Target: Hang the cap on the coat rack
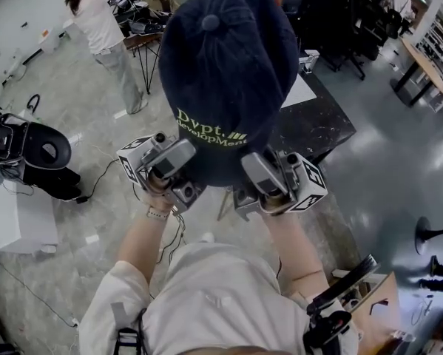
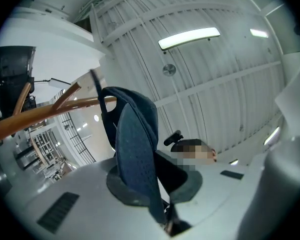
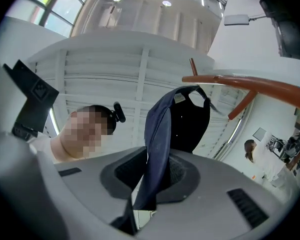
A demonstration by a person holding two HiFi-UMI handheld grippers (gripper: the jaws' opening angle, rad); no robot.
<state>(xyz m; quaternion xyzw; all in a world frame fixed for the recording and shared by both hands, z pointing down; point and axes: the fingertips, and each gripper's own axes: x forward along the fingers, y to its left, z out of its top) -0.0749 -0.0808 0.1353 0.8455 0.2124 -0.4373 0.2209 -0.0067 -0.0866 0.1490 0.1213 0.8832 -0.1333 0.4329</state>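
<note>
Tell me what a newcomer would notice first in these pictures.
A dark blue cap with green lettering fills the middle of the head view, held up close to the camera. The left hand-held gripper and right hand-held gripper each pinch its lower edge from below. In both gripper views the cap's top sits right at a brown wooden rack arm.

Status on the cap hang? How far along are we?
Done: the navy cap is up at the coat rack, its rear edge meeting a wooden peg. In hand: the left gripper and right gripper are both shut on the brim. Left: I can't tell whether the cap bears on the peg yet; seat it, then open both grippers and withdraw.
</note>
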